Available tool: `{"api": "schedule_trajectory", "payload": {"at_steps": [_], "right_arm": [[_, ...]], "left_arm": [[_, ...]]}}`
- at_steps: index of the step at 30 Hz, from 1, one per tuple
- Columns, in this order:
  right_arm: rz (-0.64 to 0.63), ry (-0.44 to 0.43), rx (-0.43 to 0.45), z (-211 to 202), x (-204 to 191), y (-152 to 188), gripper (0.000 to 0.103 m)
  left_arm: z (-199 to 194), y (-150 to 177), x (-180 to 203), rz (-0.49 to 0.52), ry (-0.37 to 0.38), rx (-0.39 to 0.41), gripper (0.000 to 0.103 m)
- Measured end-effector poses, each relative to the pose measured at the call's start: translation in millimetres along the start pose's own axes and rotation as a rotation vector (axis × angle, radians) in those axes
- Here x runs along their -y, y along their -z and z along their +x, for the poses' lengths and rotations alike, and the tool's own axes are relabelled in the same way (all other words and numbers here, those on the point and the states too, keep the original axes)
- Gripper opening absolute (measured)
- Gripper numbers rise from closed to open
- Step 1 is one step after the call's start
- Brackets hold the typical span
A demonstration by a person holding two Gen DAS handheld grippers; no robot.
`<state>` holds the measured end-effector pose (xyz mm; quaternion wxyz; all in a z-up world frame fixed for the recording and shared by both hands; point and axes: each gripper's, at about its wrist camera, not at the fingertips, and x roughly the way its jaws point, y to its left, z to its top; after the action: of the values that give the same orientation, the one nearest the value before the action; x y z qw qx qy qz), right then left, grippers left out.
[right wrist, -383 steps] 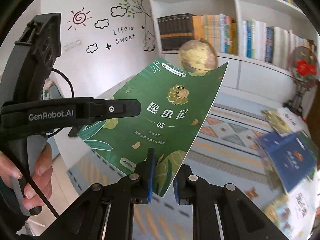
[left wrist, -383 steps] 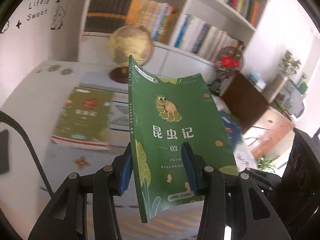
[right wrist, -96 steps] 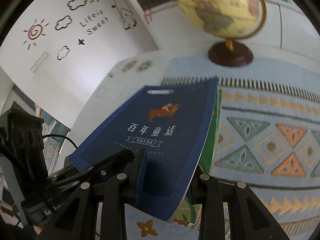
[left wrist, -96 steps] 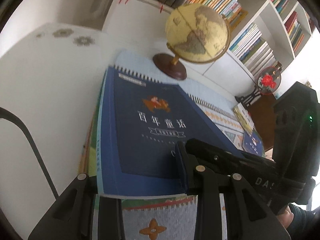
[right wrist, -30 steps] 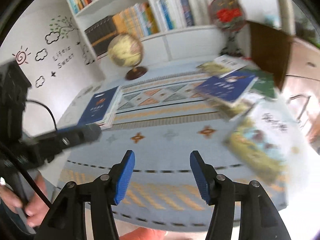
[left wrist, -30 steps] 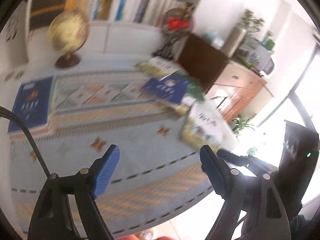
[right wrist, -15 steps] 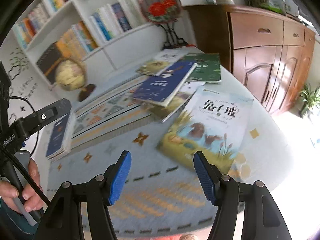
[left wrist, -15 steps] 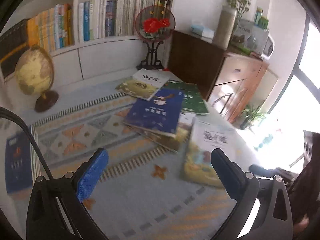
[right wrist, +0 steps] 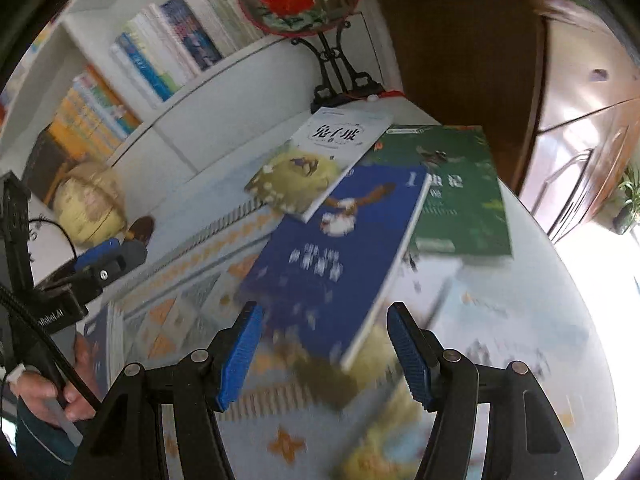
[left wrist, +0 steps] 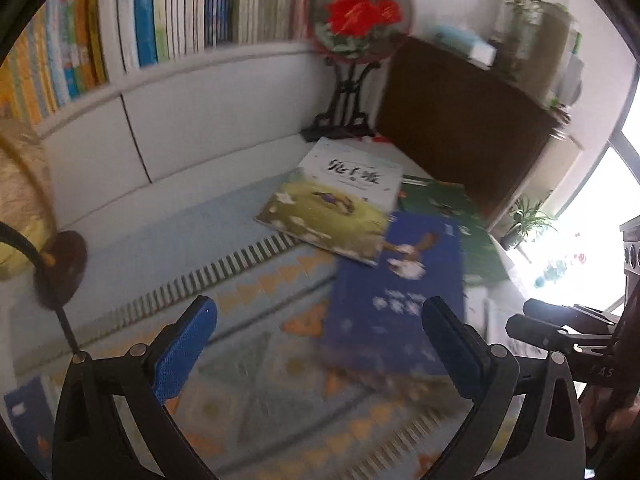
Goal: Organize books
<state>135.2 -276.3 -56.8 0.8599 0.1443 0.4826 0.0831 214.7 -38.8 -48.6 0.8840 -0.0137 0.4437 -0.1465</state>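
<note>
Right wrist view: right gripper [right wrist: 326,348] hangs over the blue book [right wrist: 336,256], jaws apart, nothing clamped; the book's near corner sits in the gap w/o touching the pads. Blue book lies on top of a loose pile on the patterned cloth [right wrist: 188,300], overlapping a white-and-yellow book [right wrist: 316,160] and a green book [right wrist: 456,196]. Left wrist view: left gripper [left wrist: 320,344] spread fully wide, empty, w/ the blue book [left wrist: 396,296] ahead and right of centre. Globe [right wrist: 90,208] stands far left by the bookshelf [right wrist: 160,64].
</note>
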Motion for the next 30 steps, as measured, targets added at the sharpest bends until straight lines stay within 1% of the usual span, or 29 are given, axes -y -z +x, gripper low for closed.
{"api": "schedule_trajectory", "payload": {"at_steps": [2, 3, 7, 11, 15, 18, 21, 22, 24, 25, 26, 28, 30], "right_arm": [[0.009, 0.020, -0.005, 24.5, -0.4, -20.1, 0.063], [0.012, 0.021, -0.003, 34.9, 0.2, -27.8, 0.063], [0.033, -0.006, 0.004, 79.6, 4.8, -61.5, 0.062], [0.039, -0.001, -0.006, 114.6, 7.1, -83.3, 0.056], [0.061, 0.012, 0.000, 136.0, 8.8, -98.5, 0.056], [0.067, 0.007, -0.015, 150.2, 9.1, -107.7, 0.056], [0.066, -0.012, -0.034, 163.3, 8.9, -112.4, 0.056], [0.070, -0.030, -0.040, 167.1, 9.0, -113.1, 0.056], [0.070, -0.047, -0.030, 169.6, 7.5, -115.0, 0.056], [0.070, -0.057, -0.036, 172.2, 6.9, -116.2, 0.056], [0.073, -0.073, -0.038, 174.2, 6.4, -117.5, 0.057], [0.078, -0.095, -0.045, 177.0, 5.3, -119.5, 0.061], [0.068, -0.087, -0.043, 176.7, 5.6, -121.0, 0.062]], "left_arm": [[26.6, -11.7, -12.9, -0.034, 0.015, -0.013, 0.102], [40.8, -17.4, -18.5, -0.051, 0.011, -0.024, 0.101], [86.2, -37.3, -31.7, -0.060, -0.003, -0.043, 0.099], [137.2, -57.2, -45.9, -0.078, 0.017, -0.095, 0.089], [169.9, -72.1, -56.8, -0.114, 0.029, -0.107, 0.089], [183.8, -80.7, -63.9, -0.146, 0.039, -0.108, 0.089], [198.4, -83.3, -68.9, -0.181, 0.084, -0.142, 0.089], [197.7, -82.8, -68.2, -0.181, 0.090, -0.124, 0.089], [197.0, -81.6, -65.5, -0.166, 0.114, -0.128, 0.089], [196.7, -79.9, -63.4, -0.160, 0.156, -0.142, 0.089], [194.7, -79.0, -60.3, -0.152, 0.176, -0.142, 0.091], [191.3, -74.0, -54.5, -0.120, 0.186, -0.161, 0.090], [186.0, -68.0, -53.1, -0.100, 0.197, -0.167, 0.090]]}}
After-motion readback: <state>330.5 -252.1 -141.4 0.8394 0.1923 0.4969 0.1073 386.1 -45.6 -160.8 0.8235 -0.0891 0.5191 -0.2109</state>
